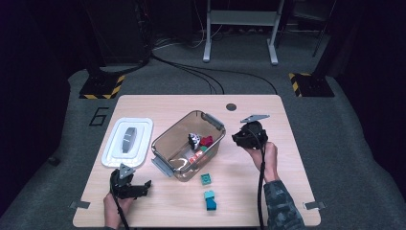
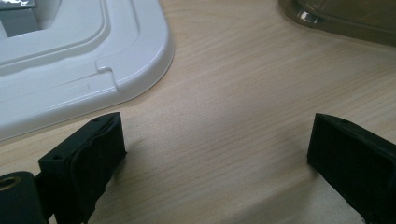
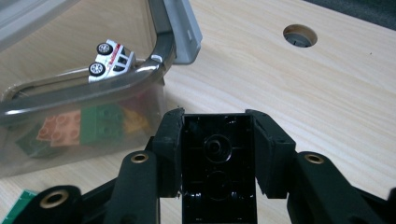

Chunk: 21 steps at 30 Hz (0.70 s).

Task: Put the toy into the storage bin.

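Observation:
My right gripper [image 1: 245, 135] [image 3: 218, 122] is shut on a black brick [image 3: 218, 163], whose hollow underside faces the camera. It hovers just right of a clear plastic bin [image 1: 165, 135] [image 3: 93, 88]. Inside the bin lie a white toy car [image 1: 194, 140] [image 3: 109, 60], a green brick [image 3: 102, 122], an orange brick [image 3: 63, 128] and a red piece [image 1: 207, 141]. My left gripper [image 1: 138, 188] [image 2: 217, 140] rests low on the table near its front left, jaws wide open with bare wood between them.
The bin's white lid [image 1: 127, 141] [image 2: 70, 60] lies flat left of the bin, just beyond the left gripper. Two teal bricks [image 1: 206, 179] [image 1: 209, 200] sit on the table in front of the bin. A cable hole [image 1: 231, 107] [image 3: 300, 35] marks the table's far edge.

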{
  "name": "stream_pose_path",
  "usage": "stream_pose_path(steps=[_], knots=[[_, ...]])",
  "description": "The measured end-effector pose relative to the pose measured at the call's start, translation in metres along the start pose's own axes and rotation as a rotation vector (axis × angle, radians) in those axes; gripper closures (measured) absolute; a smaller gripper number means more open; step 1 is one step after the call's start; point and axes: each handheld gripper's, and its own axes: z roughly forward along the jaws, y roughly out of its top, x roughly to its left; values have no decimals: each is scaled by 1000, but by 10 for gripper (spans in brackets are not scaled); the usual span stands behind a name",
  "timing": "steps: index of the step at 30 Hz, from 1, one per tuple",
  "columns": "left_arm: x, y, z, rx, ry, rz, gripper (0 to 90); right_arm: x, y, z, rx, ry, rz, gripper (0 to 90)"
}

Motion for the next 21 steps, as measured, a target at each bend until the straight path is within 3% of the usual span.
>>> stream_pose_path(steps=[14, 21], knots=[[0, 0, 0, 0, 0, 0, 41, -1, 26, -5, -33, -16, -31, 585], [0, 0, 0, 0, 0, 1, 40, 6, 45, -9, -56, -18, -52, 585]])
